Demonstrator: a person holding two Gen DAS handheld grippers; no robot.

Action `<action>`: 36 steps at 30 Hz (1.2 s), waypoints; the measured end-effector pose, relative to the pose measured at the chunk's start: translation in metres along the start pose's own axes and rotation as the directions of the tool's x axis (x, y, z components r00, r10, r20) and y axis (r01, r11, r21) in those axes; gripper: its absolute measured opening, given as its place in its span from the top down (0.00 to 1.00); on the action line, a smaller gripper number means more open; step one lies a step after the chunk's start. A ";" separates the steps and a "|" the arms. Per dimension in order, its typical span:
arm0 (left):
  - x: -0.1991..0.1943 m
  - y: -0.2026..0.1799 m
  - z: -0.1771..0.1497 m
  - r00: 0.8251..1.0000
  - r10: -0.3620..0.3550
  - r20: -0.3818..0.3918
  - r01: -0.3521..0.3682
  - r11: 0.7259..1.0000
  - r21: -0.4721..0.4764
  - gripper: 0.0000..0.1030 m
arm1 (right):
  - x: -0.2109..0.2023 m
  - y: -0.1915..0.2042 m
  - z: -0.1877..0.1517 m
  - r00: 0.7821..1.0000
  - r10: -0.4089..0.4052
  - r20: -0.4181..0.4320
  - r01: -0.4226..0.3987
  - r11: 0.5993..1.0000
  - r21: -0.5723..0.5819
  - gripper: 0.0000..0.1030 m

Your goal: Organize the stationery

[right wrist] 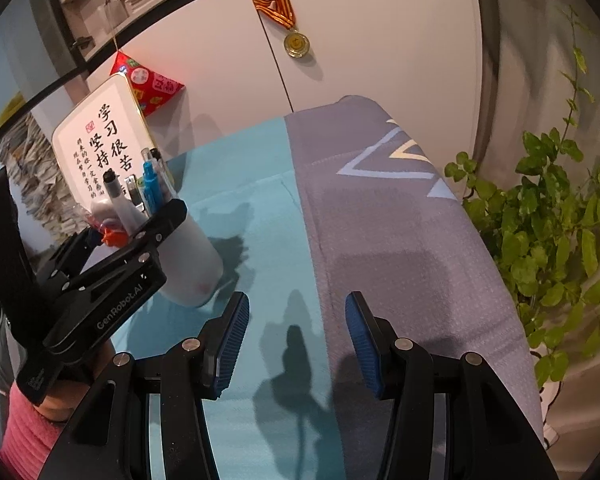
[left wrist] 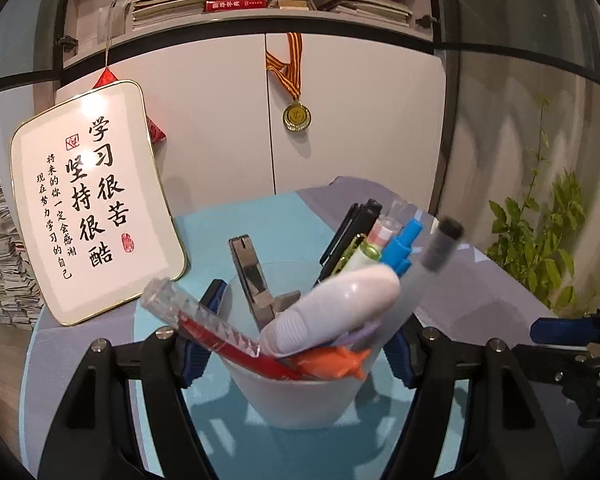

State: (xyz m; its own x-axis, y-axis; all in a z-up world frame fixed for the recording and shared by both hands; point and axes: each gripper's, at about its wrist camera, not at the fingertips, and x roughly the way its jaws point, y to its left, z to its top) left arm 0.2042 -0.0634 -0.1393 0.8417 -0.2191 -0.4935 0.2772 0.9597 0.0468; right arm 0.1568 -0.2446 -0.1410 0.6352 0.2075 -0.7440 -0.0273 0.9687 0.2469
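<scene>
two grippers: left gripper [left wrist: 300, 316] clamped on the upright cup [left wrist: 300, 396], pens [left wrist: 398, 246] pointing up; right gripper [right wrist: 298, 344] apart, empty.

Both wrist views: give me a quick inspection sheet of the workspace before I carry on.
Surface: table cloth, half teal, half grey; bare in front of the right claw.
Job's things: frosted cup standing on the teal half, holding pens, a red pen, an orange fish-shaped piece, a white rounded item and a metal clip.
Clutter: nothing seen loose on the cloth.
Grippers: left claw sits around the cup; whether the pads press cannot be told. Right claw open, empty.
Cables: nothing seen.
Surroundings: framed calligraphy sign, medal on white cabinet, leafy plant, books on the shelf.
</scene>
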 end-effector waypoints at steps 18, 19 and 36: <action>-0.155 0.004 0.010 0.997 0.047 -0.069 -0.056 0.989 -0.134 0.00 | -0.113 0.047 -0.010 0.974 -0.091 0.209 0.101 0.994 -0.042 0.50; -0.168 -0.001 0.013 0.997 0.055 -0.048 -0.061 0.989 -0.132 0.01 | -0.125 0.048 -0.011 0.968 -0.100 0.229 0.110 0.994 -0.029 0.50; -0.275 -0.039 0.009 0.987 0.090 0.134 -0.079 0.993 -0.083 0.01 | -0.225 0.060 -0.060 0.899 -0.164 0.406 0.170 0.985 0.020 0.37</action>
State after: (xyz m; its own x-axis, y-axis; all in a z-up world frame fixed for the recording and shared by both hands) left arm -0.0332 -0.0419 0.0026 0.9178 -0.1535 -0.3662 0.1700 0.9854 0.0131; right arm -0.0343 -0.2249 0.0039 0.8888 -0.0274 -0.4574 0.0970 0.9869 0.1292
